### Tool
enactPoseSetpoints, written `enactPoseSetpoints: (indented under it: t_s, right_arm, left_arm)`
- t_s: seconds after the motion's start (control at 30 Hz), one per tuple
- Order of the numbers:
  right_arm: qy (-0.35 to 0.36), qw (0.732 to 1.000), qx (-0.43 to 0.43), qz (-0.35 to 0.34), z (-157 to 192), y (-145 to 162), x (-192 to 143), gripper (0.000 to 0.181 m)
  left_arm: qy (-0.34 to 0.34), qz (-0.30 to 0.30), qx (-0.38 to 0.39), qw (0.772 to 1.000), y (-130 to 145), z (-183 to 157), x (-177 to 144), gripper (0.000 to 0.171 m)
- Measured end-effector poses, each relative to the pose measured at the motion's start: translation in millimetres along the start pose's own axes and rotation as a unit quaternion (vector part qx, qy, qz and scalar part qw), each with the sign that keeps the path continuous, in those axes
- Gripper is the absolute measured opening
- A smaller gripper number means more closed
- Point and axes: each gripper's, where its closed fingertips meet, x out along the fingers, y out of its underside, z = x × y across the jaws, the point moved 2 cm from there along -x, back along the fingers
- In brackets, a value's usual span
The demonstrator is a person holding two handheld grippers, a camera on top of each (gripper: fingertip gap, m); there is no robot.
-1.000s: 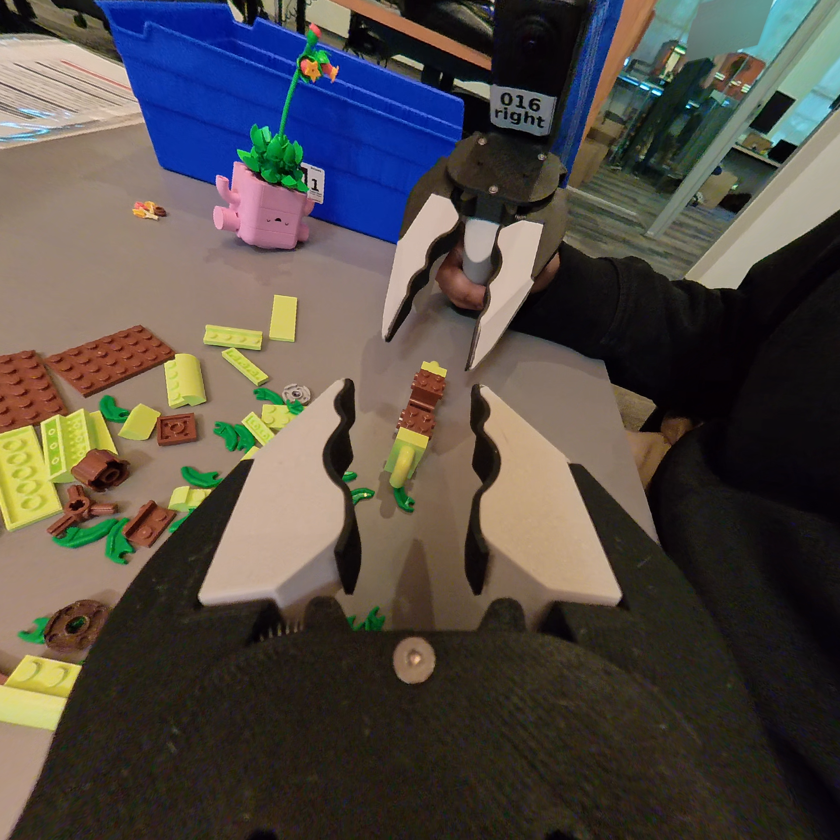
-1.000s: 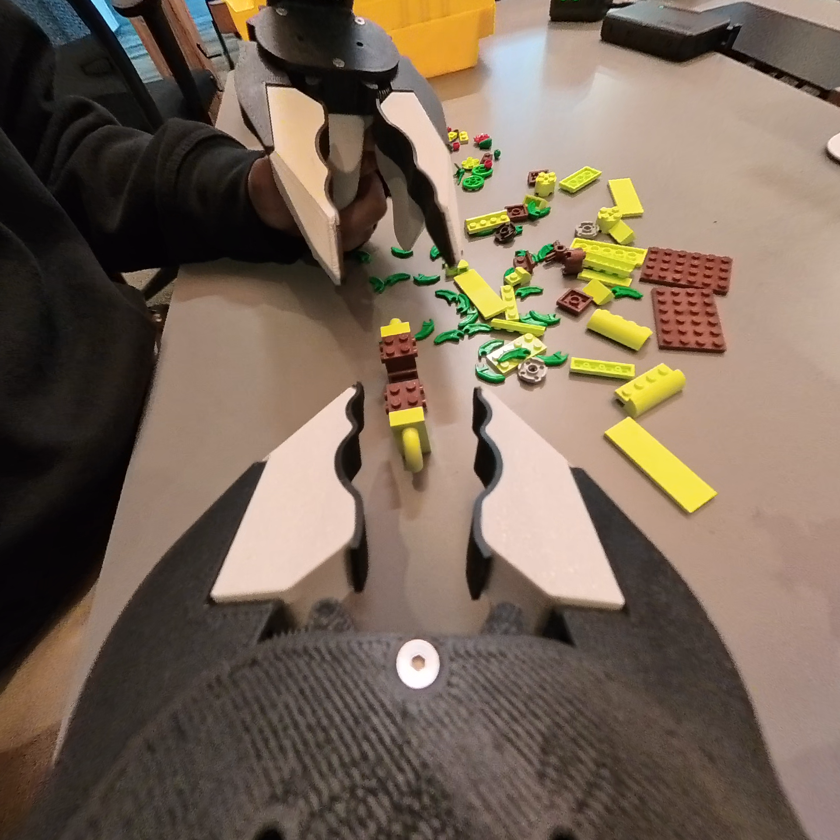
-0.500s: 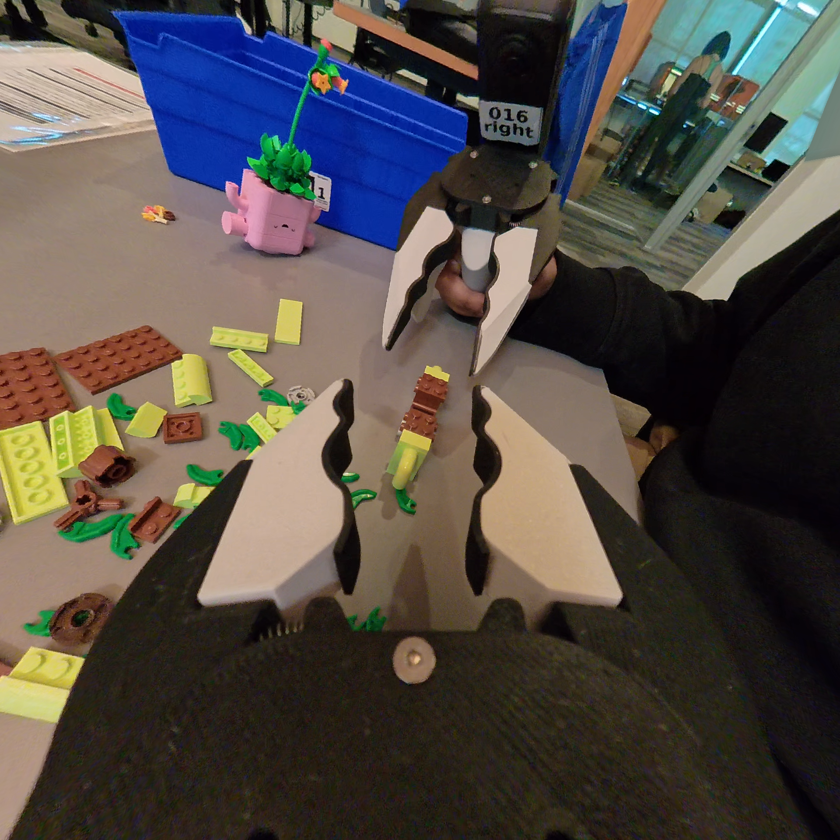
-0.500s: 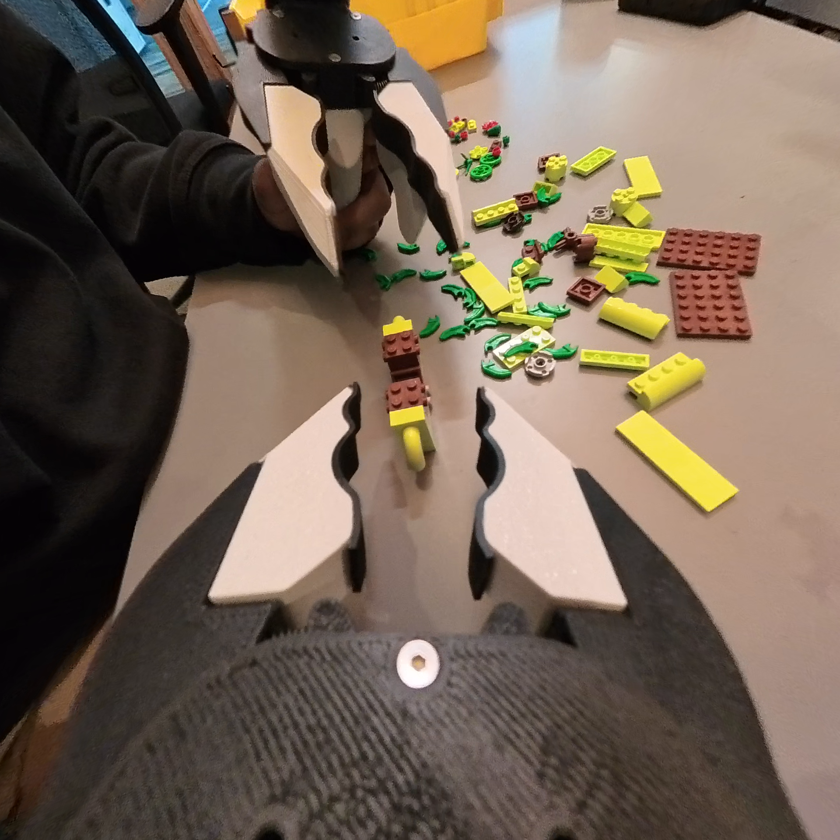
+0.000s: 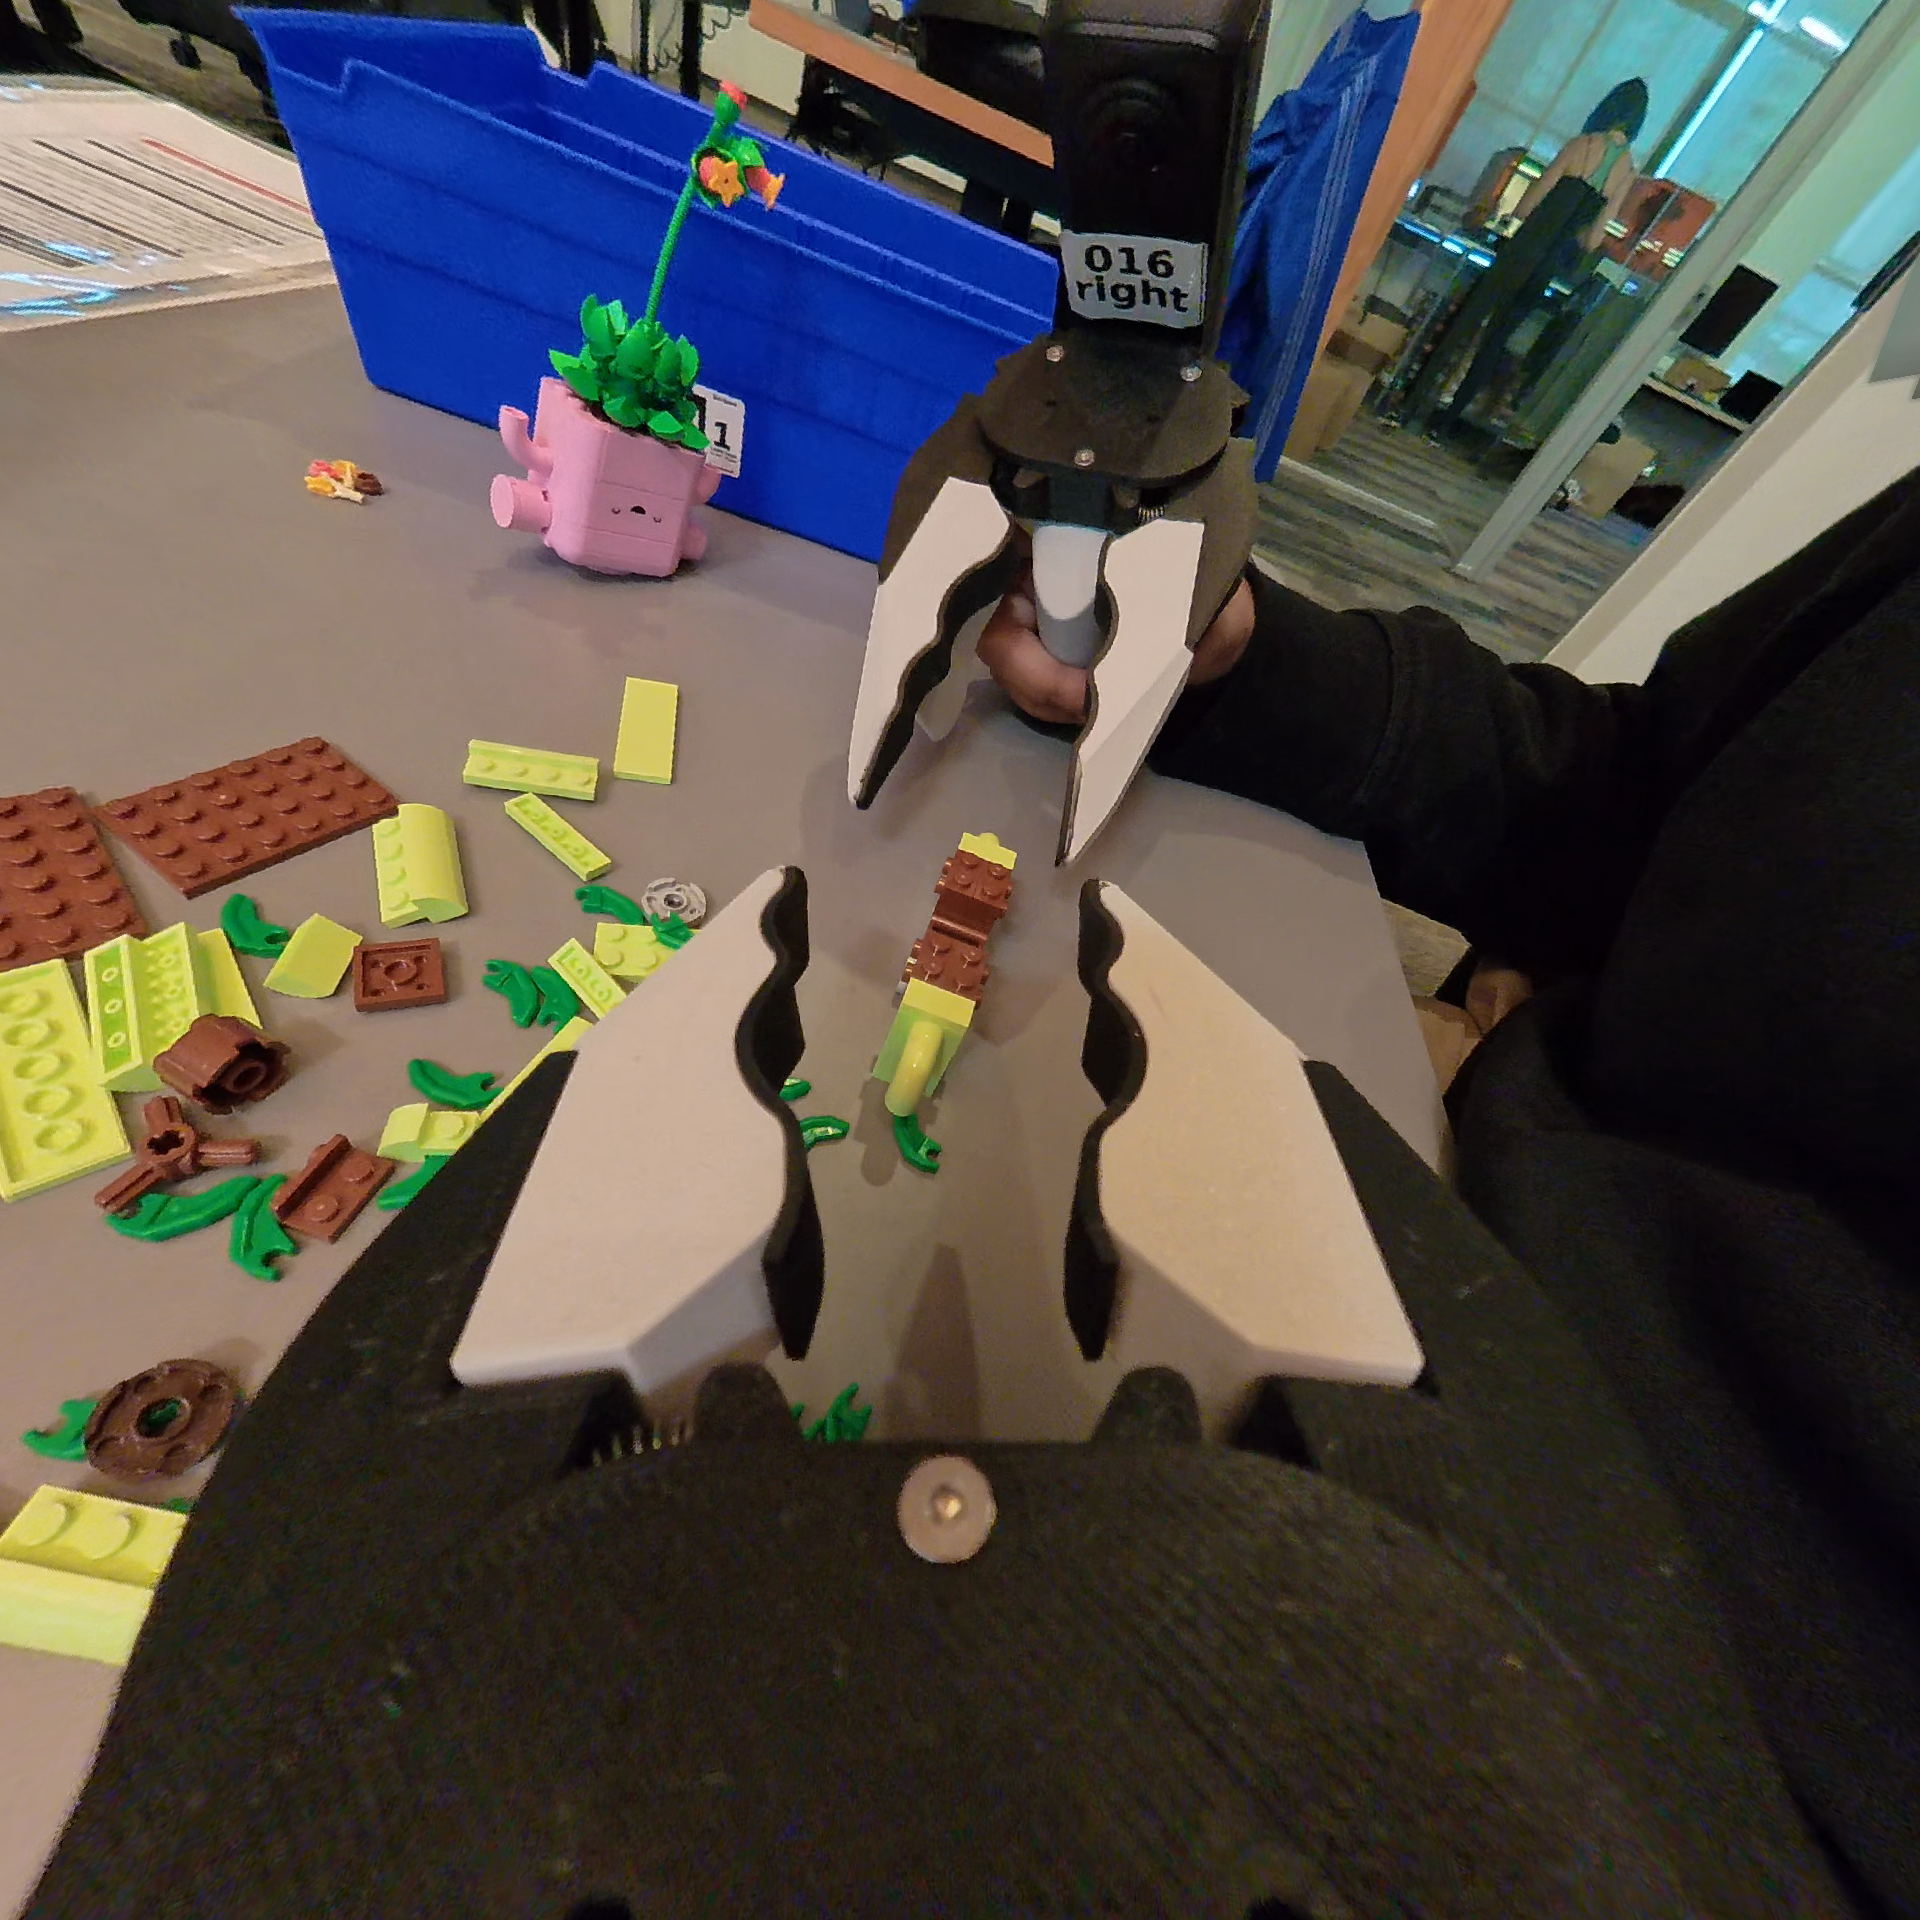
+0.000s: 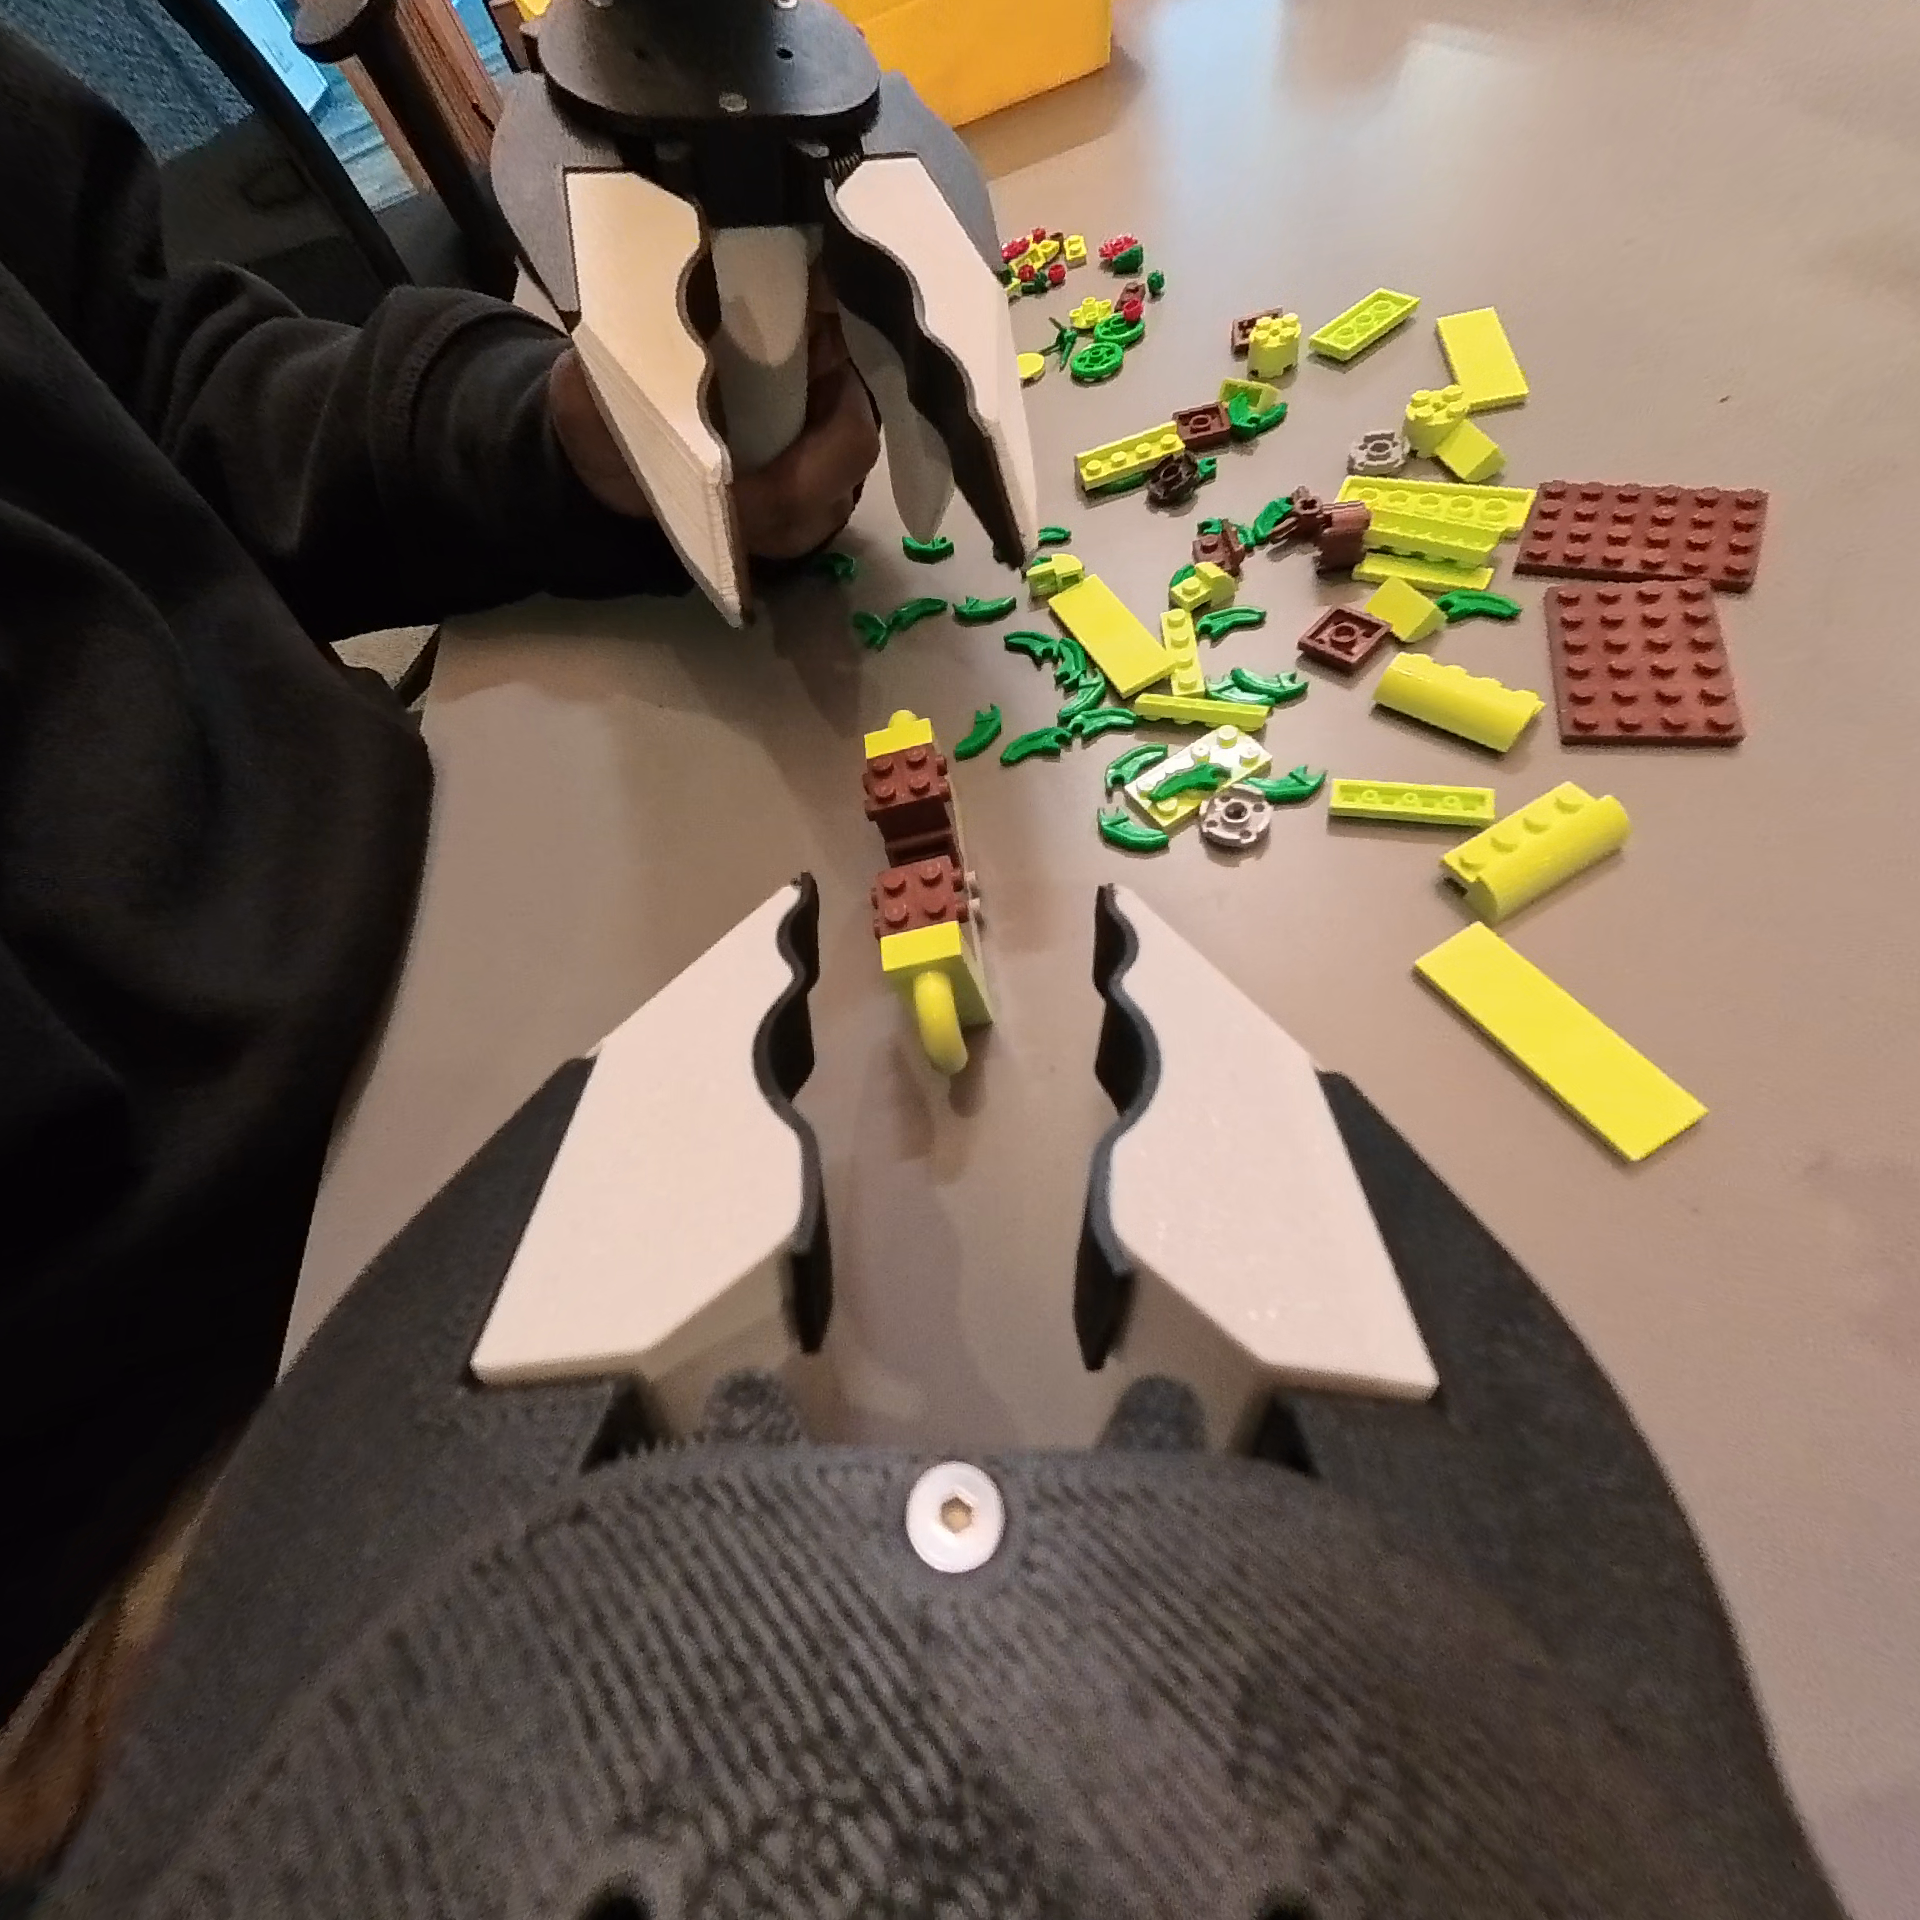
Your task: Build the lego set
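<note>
A small brown and lime lego assembly (image 5: 951, 966) lies flat on the grey table (image 5: 312, 623) between my two grippers; it also shows in the right wrist view (image 6: 920, 883). My left gripper (image 5: 940, 894) is open and empty, its tips on either side of the assembly's near end. My right gripper (image 6: 951, 899) is open and empty at the opposite end. Each gripper shows in the other's view, the right (image 5: 961, 826) and the left (image 6: 883, 582). Loose lime, brown and green pieces (image 6: 1351, 582) lie scattered beside it.
A finished pink lego pot with a plant (image 5: 613, 468) stands before a blue bin (image 5: 623, 239). Two brown plates (image 6: 1642, 603) and a long lime tile (image 6: 1558, 1039) lie on the table. A yellow bin (image 6: 987, 42) is farther off. The person's dark sleeves are near the table edge.
Both grippers have edged slightly closer to the assembly and stay open. The assembly has not moved.
</note>
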Motion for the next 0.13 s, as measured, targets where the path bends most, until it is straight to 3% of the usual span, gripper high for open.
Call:
enactPoseSetpoints:
  t_s: [0.13]
  right_arm:
    - [0.013, 1.0, -0.018, 0.009, 1.2, 2.2, 2.1, 0.05]
  left_arm:
    - [0.003, 0.007, 0.0, 1.0, 1.4, -0.6, 1.6, 0.05]
